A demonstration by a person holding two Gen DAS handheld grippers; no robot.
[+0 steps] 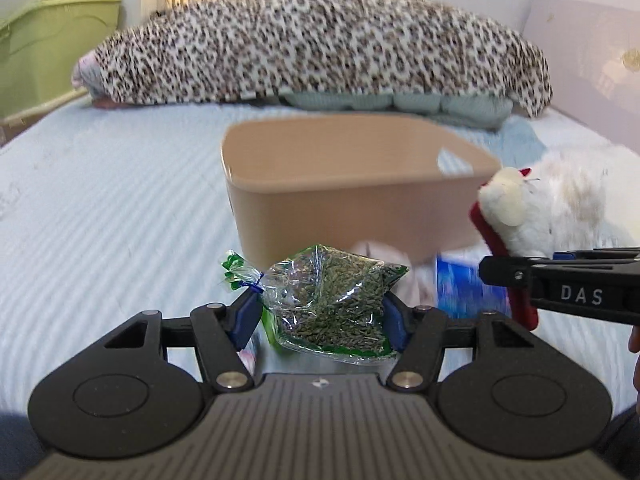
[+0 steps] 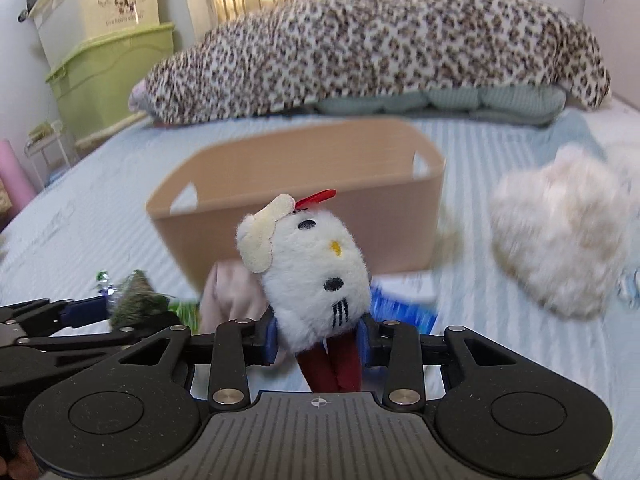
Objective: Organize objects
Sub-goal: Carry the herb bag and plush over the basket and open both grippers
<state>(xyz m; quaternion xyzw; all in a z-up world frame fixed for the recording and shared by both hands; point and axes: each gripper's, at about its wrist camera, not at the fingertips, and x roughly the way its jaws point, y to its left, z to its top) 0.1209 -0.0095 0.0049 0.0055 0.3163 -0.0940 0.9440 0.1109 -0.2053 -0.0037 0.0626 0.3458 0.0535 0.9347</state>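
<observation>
My left gripper is shut on a clear bag of green dried herbs, held above the bed in front of a tan plastic bin. My right gripper is shut on a white plush cat toy with red legs and a red bow, also held in front of the bin. The toy shows at the right of the left wrist view, with the right gripper there. The bag and left gripper show at the left of the right wrist view.
A pink cloth and a blue packet lie by the bin's front. A fluffy white plush lies to the right. A leopard-print blanket heap fills the bed's far end. Green and cream storage boxes stand left.
</observation>
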